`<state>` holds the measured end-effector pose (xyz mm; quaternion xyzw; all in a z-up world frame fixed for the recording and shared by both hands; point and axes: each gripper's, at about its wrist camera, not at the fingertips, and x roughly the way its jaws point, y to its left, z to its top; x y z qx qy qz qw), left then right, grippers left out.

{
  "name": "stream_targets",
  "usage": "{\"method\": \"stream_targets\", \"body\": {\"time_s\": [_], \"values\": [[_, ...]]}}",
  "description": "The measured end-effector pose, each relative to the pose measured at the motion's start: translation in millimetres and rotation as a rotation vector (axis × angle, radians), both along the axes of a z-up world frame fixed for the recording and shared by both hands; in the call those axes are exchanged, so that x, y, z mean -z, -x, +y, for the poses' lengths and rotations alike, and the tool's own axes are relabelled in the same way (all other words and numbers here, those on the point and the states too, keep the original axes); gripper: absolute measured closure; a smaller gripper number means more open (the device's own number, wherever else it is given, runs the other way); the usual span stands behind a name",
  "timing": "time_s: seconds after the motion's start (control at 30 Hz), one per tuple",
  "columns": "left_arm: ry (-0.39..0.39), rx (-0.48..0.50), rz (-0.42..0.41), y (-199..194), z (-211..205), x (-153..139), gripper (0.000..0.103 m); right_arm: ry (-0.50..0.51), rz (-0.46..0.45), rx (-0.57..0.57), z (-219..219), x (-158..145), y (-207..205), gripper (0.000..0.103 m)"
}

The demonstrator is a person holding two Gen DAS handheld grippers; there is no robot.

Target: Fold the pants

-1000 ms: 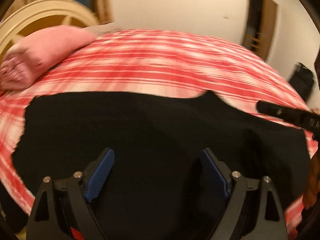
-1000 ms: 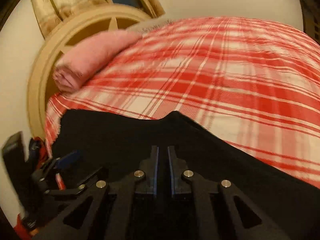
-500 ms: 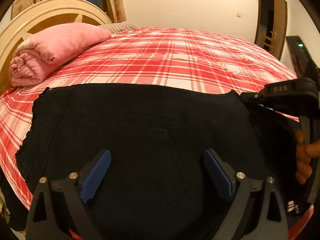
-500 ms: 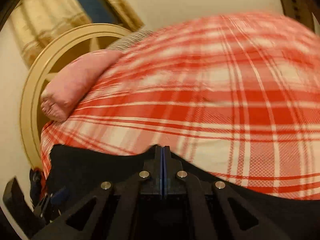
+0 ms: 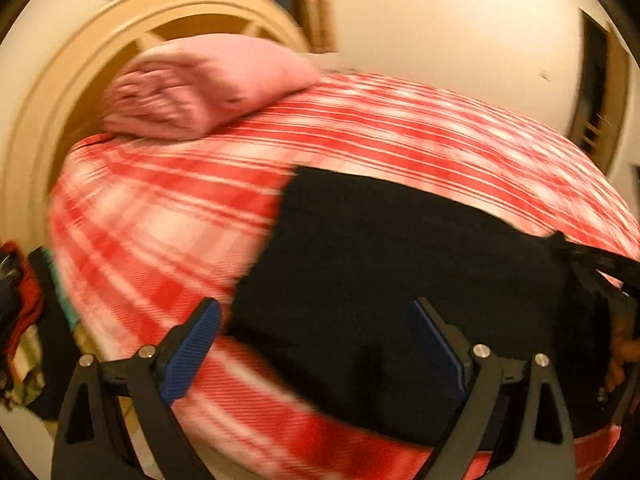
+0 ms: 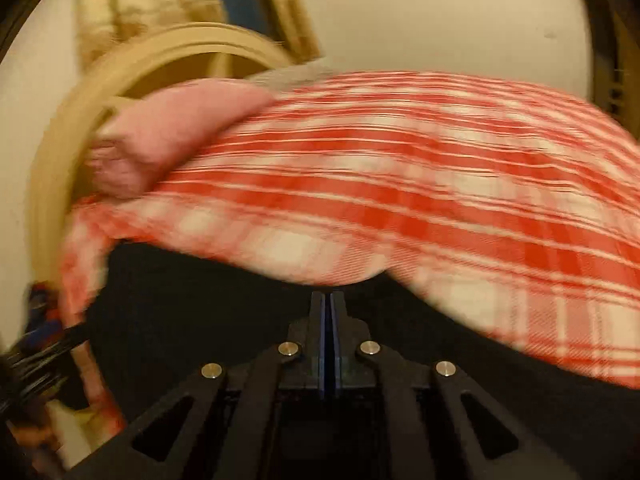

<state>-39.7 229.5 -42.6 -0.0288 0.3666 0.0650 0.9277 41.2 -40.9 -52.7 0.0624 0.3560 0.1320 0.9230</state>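
Left wrist view: low over the bed's near edge, facing the headboard [image 5: 52,128] at ten o'clock, close above the black pants [image 5: 400,264]. Right wrist view: nearer the cloth, facing likewise. Shared: plaid bedspread [image 6: 440,184], pink blanket [image 5: 200,84], headboard, pants.

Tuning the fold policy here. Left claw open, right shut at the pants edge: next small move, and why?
Probably bring the left claw onto the near left edge of the black pants and close. Its jaws stand wide with nothing pinched, straddling that edge, while the right claw is shut at the far edge, seemingly on cloth. Both frames are blurred, so the exact grip is uncertain.
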Motion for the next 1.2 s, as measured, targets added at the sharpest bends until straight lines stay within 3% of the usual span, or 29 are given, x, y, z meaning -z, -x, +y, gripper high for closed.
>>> {"method": "stream_targets", "body": {"time_s": [0.1, 0.2, 0.27, 0.3, 0.4, 0.47, 0.6, 0.73, 0.97, 1.1, 1.17, 1.2], "values": [[-0.004, -0.085, -0.001, 5, 24, 3, 0.007, 0.021, 0.006, -0.145, 35, 1, 35, 0.1], [0.011, -0.169, 0.014, 8, 44, 10, 0.007, 0.076, 0.025, -0.247, 66, 26, 57, 0.1], [0.064, -0.197, 0.029, 11, 52, 16, 0.007, 0.128, 0.085, -0.235, 76, 56, 58, 0.1], [0.093, -0.203, 0.032, 13, 55, 19, 0.007, 0.106, 0.044, -0.222, 73, 57, 65, 0.1], [0.128, -0.185, 0.037, 18, 51, 23, 0.007, 0.103, 0.059, -0.234, 72, 47, 71, 0.1], [0.137, -0.156, 0.036, 20, 44, 24, 0.007, 0.06, 0.027, -0.245, 70, 34, 80, 0.1], [0.217, -0.12, 0.02, 20, 34, 28, 0.007, 0.077, -0.024, -0.245, 72, 20, 100, 0.1], [0.341, -0.143, 0.024, 11, 32, 36, 0.007, 0.079, 0.009, -0.213, 65, 21, 114, 0.099], [0.484, -0.198, 0.007, -5, 32, 47, 0.007, 0.092, 0.006, -0.137, 38, 20, 128, 0.096], [0.487, -0.197, -0.001, -13, 26, 42, 0.016, 0.024, 0.032, -0.078, 18, 22, 125, 0.096], [0.483, -0.211, -0.004, -12, 24, 42, 0.023, 0.007, 0.019, -0.064, 13, 19, 127, 0.096], [0.481, -0.212, -0.007, -11, 24, 42, 0.032, 0.008, 0.002, -0.054, 12, 17, 128, 0.096]]}}
